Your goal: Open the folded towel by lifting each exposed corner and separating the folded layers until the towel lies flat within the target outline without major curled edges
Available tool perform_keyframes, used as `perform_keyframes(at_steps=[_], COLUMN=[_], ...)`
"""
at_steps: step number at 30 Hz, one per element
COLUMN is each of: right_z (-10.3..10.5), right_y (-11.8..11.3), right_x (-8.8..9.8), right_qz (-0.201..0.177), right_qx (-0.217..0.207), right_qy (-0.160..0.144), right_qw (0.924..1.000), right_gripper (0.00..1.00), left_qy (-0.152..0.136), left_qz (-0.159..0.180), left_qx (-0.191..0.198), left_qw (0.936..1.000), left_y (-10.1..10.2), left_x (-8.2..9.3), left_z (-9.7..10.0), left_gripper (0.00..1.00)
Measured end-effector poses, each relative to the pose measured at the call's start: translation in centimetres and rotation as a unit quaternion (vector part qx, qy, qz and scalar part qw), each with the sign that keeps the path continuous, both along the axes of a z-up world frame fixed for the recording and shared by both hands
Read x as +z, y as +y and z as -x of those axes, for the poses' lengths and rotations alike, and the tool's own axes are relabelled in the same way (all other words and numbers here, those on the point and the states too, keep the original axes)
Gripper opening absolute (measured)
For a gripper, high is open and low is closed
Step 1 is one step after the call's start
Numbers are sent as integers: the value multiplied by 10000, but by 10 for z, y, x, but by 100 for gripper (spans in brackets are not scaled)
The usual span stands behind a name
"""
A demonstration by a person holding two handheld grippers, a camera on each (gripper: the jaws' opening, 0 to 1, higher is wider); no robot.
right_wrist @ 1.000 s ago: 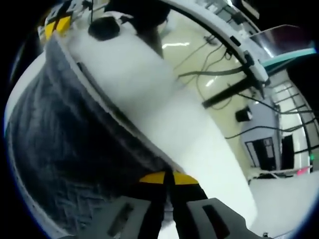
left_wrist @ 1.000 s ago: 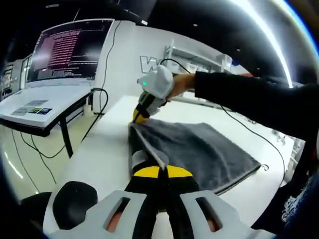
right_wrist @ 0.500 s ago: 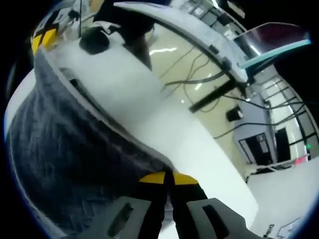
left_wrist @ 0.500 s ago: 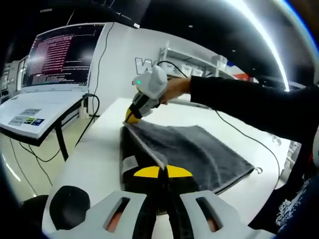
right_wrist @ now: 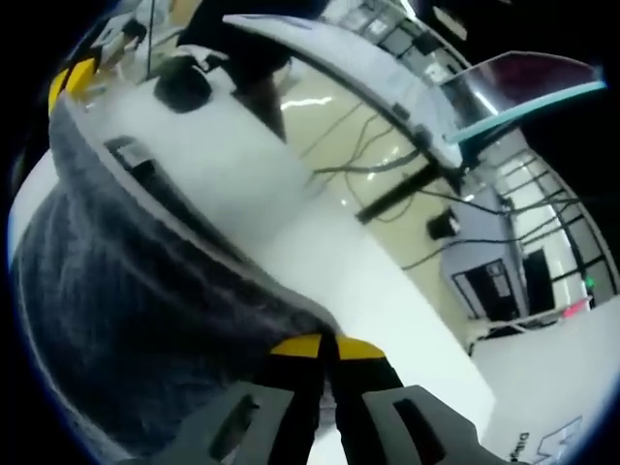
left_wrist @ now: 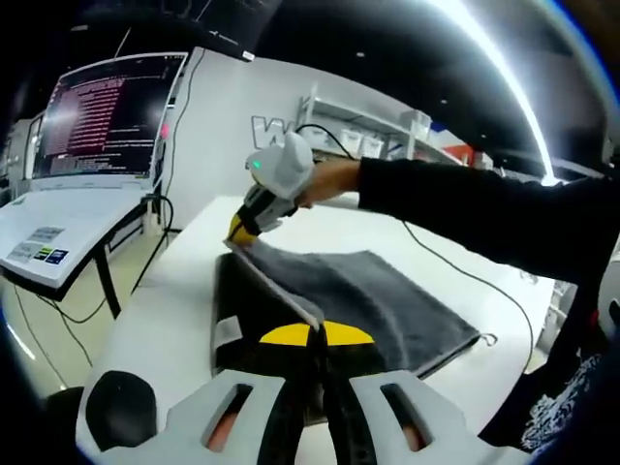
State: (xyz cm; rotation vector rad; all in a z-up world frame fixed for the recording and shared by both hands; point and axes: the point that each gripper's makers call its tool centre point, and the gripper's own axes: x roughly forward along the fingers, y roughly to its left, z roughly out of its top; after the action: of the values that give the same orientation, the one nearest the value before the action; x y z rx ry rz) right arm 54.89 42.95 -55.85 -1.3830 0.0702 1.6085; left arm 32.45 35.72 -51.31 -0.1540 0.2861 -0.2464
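Towel [left_wrist: 368, 300], grey, soft and limp, lies on the white counter [left_wrist: 184, 291]; left claw [left_wrist: 312, 339] and right claw [left_wrist: 237, 231] each pinch a corner, its best handhold.

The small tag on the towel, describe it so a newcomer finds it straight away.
On the white table lies a dark grey towel, both claws pinching its raised edge. Just below that edge near the left claw is the tag, a pale patch on dark cloth.
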Motion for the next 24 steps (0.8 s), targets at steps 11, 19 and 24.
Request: perform_keyframes(at_steps=[11, 19, 24], right_z=[-1, -1, -2], right_y=[-10, -20, -27], right_x=[11, 21, 21], right_qz=[-167, -366, -392], right_qx=[-23, -219, -242], right_qy=[-90, 181, 117], right_qw=[9998, 9989, 9989], right_gripper=[0, 0, 0], left_qy=[-56, -117, -194], left_qz=[25, 8, -102], left_qx=[-155, -311, -415], left_qw=[9999, 9994, 9989], left_y=[-16, -31, -42], left_x=[7, 14, 17], left_z=[0, 0, -2], left_gripper=[0, 0, 0])
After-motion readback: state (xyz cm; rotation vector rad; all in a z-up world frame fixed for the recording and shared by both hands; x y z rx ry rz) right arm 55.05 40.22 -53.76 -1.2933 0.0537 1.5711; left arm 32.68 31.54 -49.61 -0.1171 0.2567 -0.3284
